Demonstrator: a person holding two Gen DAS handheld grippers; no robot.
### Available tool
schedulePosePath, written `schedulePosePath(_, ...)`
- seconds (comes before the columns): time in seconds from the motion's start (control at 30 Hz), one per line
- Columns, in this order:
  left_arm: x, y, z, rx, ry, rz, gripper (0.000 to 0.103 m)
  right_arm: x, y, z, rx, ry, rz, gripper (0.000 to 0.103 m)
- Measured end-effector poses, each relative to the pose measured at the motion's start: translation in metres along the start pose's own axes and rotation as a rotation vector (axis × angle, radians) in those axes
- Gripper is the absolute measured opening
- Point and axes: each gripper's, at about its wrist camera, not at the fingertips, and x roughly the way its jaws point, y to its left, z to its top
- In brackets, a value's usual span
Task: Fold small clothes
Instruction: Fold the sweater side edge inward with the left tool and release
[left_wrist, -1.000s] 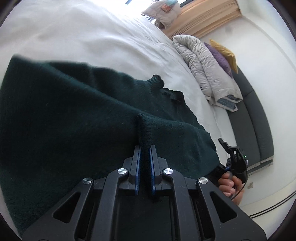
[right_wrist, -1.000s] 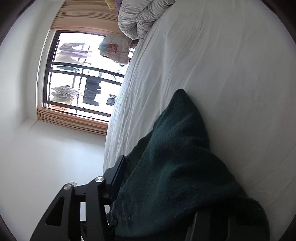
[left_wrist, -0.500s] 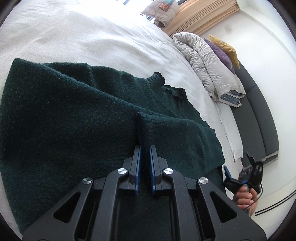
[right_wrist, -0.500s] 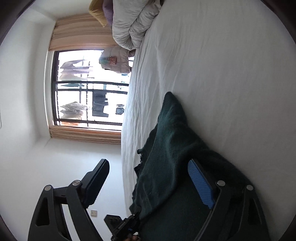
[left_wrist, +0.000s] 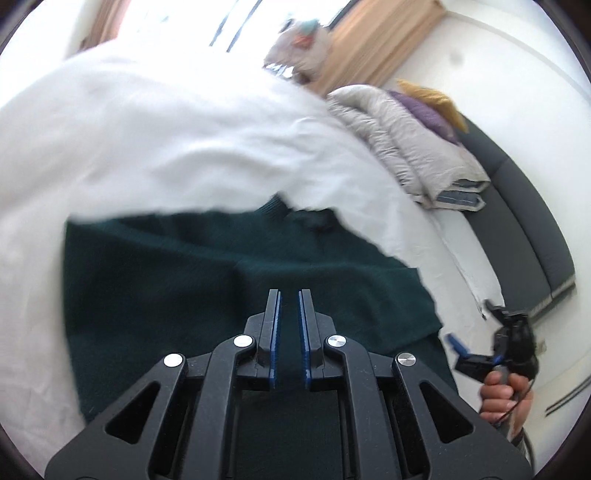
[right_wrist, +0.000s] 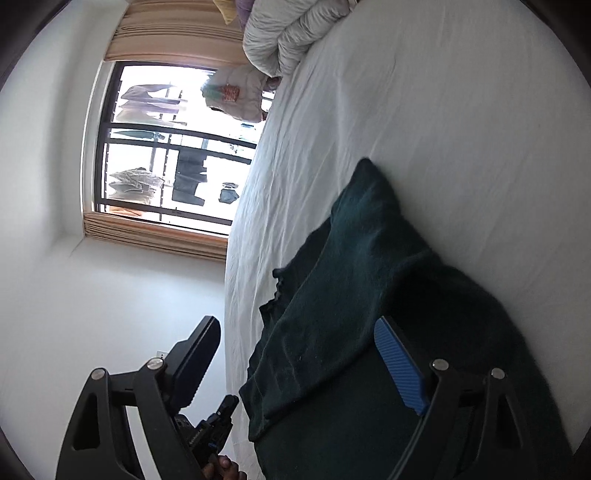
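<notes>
A dark green knit sweater (left_wrist: 184, 295) lies folded on the white bed (left_wrist: 147, 129). My left gripper (left_wrist: 290, 295) hovers above its near part with the jaws almost together, and no fold of cloth shows between the tips. The picture is blurred. My right gripper (right_wrist: 295, 322) stands wide open over the sweater (right_wrist: 369, 277), the blue pad clear of the knit. In the left wrist view that right gripper (left_wrist: 474, 325) is off the bed's right edge, held by a hand (left_wrist: 502, 398). The left gripper (right_wrist: 221, 413) shows at the sweater's lower edge.
A rolled grey duvet (left_wrist: 406, 129) with purple and yellow cushions (left_wrist: 424, 107) lies at the far end, against a dark grey padded headboard (left_wrist: 524, 206). A window (right_wrist: 166, 147) with beige curtains faces the bed. White sheet (right_wrist: 443, 110) spreads beyond the sweater.
The left gripper has risen and drawn back; the pinched ridge of sweater no longer stands between its tips. The right gripper's jaws opened off the sweater and moved away from it.
</notes>
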Motion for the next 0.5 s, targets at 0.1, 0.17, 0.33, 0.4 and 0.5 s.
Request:
schedulePosePath(0.1,0.02,-0.015,0.006,0.031,0.012,-0.026,0.009,0.011,0.009,-0.002,-0.03,0.002,0.067,0.088)
schedulePosePath(0.17,0.037,-0.016,0.003,0.02,0.049,-0.023,0.009,0.024,0.019,0.003,-0.079,0.019,0.148,0.088)
schedulePosePath(0.33,0.074,0.016,-0.024,-0.049,0.142,-0.028,0.008,0.068,-0.003,0.022,-0.107,0.093,-0.01,0.065)
schedulePosePath(0.4,0.074,0.033,-0.026,-0.125,0.138,-0.102,0.008,0.065,-0.017,0.026,-0.111,0.092,-0.068,0.039)
schedulePosePath(0.5,0.076,0.043,-0.026,-0.163,0.141,-0.137,0.008,0.042,-0.038,0.037,-0.074,0.046,-0.052,0.024)
